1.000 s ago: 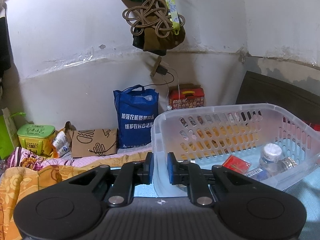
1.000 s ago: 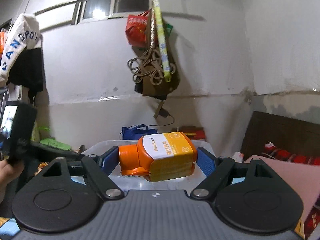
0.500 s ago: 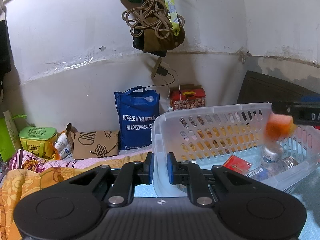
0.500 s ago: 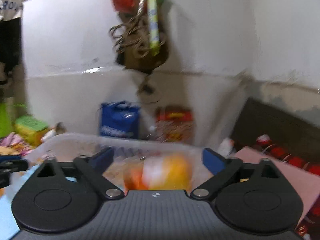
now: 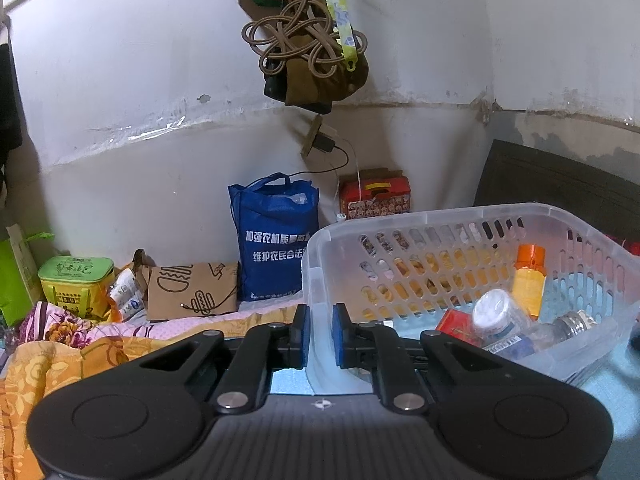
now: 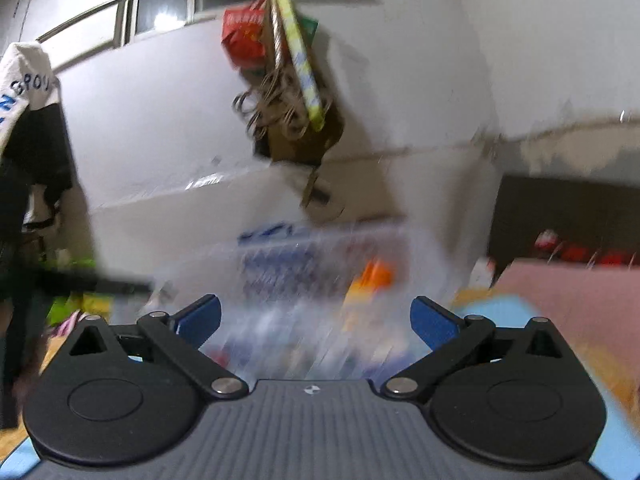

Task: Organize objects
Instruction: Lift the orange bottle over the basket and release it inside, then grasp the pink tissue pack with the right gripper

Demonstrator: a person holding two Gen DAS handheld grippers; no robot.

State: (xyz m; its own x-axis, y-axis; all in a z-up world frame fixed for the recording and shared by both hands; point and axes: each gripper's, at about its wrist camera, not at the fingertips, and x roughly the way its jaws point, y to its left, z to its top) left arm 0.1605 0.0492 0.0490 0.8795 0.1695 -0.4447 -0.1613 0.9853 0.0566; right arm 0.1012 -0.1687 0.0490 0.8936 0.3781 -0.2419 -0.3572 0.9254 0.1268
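A translucent white basket (image 5: pixel 448 220) stands on the blue mat at the right of the left wrist view. An orange bottle (image 5: pixel 529 280) stands upright against its far wall, beside a clear white-capped jar (image 5: pixel 496 314), a clear bottle (image 5: pixel 560 330) and a red box (image 5: pixel 454 320). My left gripper (image 5: pixel 320 334) is shut on the basket's near left wall. My right gripper (image 6: pixel 316 320) is open and empty above the basket; its view is blurred, with the orange bottle (image 6: pixel 372 276) a smear ahead.
A blue tote bag (image 5: pixel 276 240), a brown paper bag (image 5: pixel 192 290), a green tin (image 5: pixel 76 284) and a red box (image 5: pixel 376 200) line the white wall. Cords and bags (image 5: pixel 308 48) hang overhead. An orange floral cloth (image 5: pixel 48 364) lies at the left.
My right gripper opened and let go of the orange bottle, which dropped into the basket and now stands against its far wall. The right gripper is pulling back. The left gripper has not moved.
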